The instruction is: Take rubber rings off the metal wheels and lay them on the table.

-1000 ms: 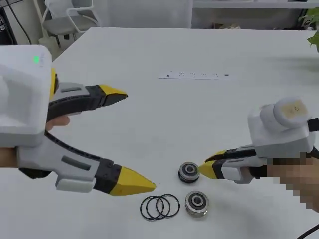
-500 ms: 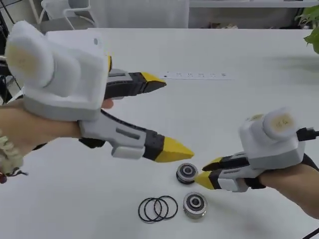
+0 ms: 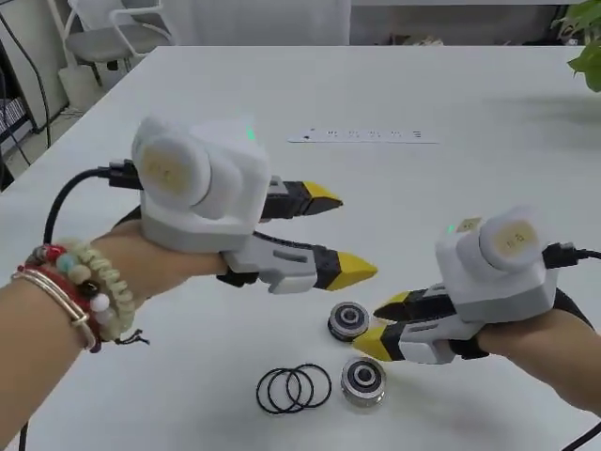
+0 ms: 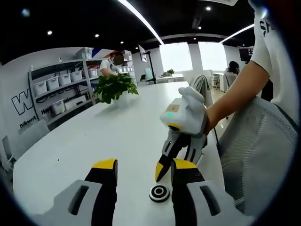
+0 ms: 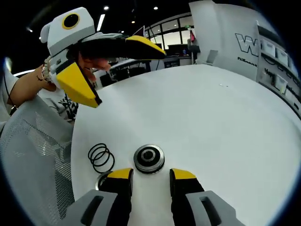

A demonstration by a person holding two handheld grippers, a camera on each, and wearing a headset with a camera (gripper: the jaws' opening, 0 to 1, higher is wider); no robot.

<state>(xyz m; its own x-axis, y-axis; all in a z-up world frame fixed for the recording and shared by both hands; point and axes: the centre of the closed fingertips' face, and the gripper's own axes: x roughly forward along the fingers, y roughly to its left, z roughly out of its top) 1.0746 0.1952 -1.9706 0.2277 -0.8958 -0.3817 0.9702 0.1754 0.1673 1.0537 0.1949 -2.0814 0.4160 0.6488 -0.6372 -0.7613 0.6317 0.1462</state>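
Two metal wheels lie near the table's front: one (image 3: 348,319) (image 5: 149,158) (image 4: 159,193) still wears a dark rubber ring, the other (image 3: 364,381) lies nearer me, half hidden behind a jaw in the right gripper view (image 5: 102,179). Three loose black rubber rings (image 3: 294,387) (image 5: 101,157) overlap on the table to the left of it. My right gripper (image 3: 374,326) (image 5: 152,175) is open, tips just short of the first wheel. My left gripper (image 3: 343,235) (image 4: 146,165) hovers open above and left of that wheel, holding nothing.
A white power strip (image 3: 362,136) lies flat mid-table. A green plant (image 3: 590,56) (image 4: 113,87) stands at the far right corner. An office chair (image 3: 117,28) stands beyond the table's far left corner. A cable (image 3: 75,188) trails from the left gripper.
My left gripper has swung in from the left and now hangs close above the first wheel. The right gripper has stayed beside that wheel. Wheels and rings lie as before.
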